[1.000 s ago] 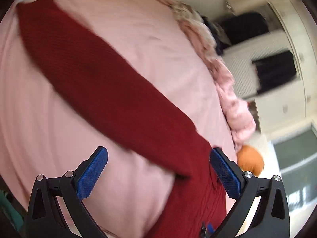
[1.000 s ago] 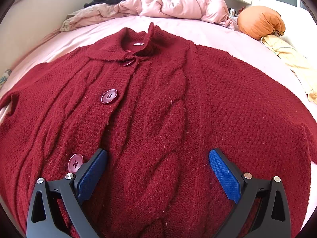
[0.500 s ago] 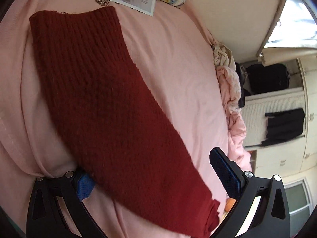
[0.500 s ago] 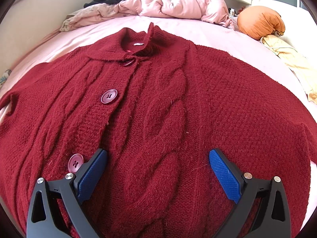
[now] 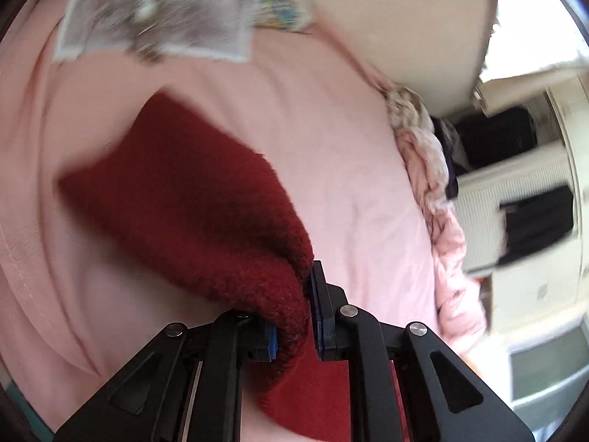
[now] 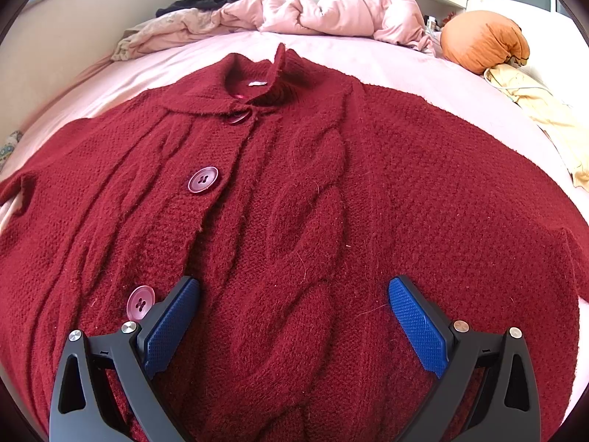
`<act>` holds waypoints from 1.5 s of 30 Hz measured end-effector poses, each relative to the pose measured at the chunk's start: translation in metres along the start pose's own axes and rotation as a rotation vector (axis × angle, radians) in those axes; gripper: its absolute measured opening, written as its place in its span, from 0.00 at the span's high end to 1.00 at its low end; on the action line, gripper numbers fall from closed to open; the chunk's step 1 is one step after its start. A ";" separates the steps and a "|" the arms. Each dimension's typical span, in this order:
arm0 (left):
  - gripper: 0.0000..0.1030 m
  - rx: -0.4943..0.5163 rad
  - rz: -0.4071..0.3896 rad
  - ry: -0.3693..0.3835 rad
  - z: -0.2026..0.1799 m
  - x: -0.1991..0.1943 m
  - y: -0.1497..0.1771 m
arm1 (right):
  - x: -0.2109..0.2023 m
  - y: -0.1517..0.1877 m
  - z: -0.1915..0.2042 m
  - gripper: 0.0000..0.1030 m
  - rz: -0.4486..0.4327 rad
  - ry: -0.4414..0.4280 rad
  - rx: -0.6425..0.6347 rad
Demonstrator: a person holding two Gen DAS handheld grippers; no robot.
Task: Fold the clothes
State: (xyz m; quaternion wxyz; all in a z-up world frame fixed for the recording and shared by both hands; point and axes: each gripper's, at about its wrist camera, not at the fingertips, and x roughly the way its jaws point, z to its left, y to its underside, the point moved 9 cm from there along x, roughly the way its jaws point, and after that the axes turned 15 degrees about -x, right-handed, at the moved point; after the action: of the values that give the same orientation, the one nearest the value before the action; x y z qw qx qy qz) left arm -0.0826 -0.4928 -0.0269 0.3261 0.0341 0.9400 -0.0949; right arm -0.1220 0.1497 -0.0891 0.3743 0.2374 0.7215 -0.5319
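The left gripper [image 5: 294, 316] is pinched on a sleeve [image 5: 191, 217] of the red knit cardigan [image 6: 313, 221]; a thick fold of the knit is clamped between the blue pads [image 5: 319, 309]. Ahead of the jaws, the sleeve is seen running away to the upper left over the pink bed sheet [image 5: 313, 140], its far end blurred. A printed paper sheet [image 5: 154, 14], also blurred, is located beyond the sleeve end. A bunched pink duvet [image 5: 449, 243] is positioned to the right of this gripper, along the bed edge.

The right gripper [image 6: 294, 328] is held with its fingers spread wide and nothing between them. The cardigan is laid flat, front up, directly beneath and ahead of it, with the collar [image 6: 265, 81] at the far end. Two large buttons [image 6: 203, 179] are visible ahead and to the left, the nearer one just beside the left finger. An orange cushion [image 6: 482, 40] is located far ahead to the right.
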 end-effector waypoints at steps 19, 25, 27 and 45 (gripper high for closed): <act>0.86 0.934 0.236 0.027 -0.246 0.073 0.409 | -0.098 0.003 -0.136 0.15 -0.158 0.172 0.001; 0.85 1.313 0.371 -0.007 -0.222 0.087 0.608 | -0.122 0.057 -0.242 0.14 -0.254 0.041 0.603; 0.83 1.430 0.435 -0.100 -0.193 0.099 0.661 | -0.125 0.071 -0.265 0.14 -0.277 0.079 0.729; 0.20 2.094 0.131 -0.190 -0.113 0.023 0.747 | -0.111 0.075 -0.258 0.14 -0.237 0.080 0.748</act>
State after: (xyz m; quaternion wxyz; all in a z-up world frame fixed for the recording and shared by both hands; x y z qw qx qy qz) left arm -0.0750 0.2616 -0.0701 0.2106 0.3420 0.3555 -0.8440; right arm -0.0731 0.4240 -0.0057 0.1696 0.2926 0.5144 -0.7880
